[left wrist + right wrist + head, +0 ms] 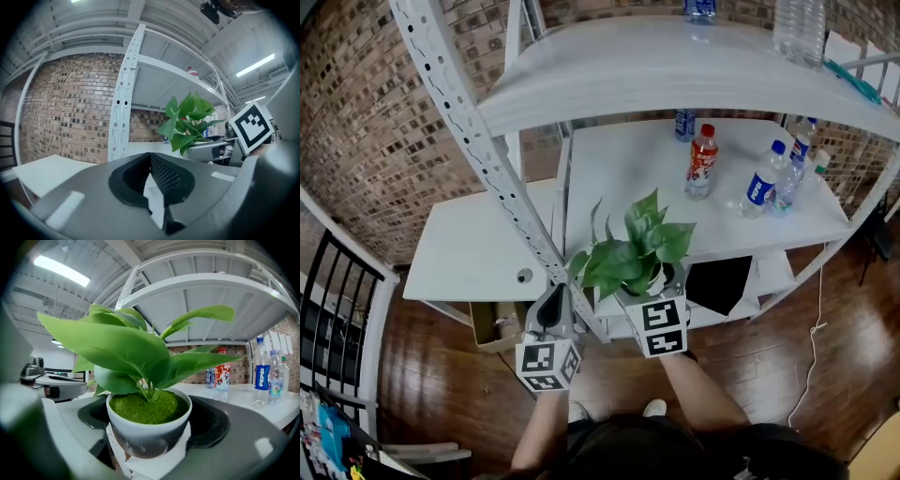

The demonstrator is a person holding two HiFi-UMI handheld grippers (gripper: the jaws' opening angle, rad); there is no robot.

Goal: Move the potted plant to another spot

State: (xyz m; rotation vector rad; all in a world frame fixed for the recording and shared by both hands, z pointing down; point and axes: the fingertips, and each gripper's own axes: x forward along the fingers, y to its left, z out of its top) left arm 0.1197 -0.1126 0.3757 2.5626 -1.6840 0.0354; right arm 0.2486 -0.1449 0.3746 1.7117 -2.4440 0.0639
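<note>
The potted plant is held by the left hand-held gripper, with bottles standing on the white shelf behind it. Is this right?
Wrong gripper: the right hand-held gripper holds the potted plant, its jaws closed on it, as the right gripper view shows. The bottles do stand on the white shelf behind it.

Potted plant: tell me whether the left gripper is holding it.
No, the fingers of the right gripper clamp the potted plant; the left gripper holds nothing.

No readable text, bottle labels (758,187) blurred (tiny)
</note>
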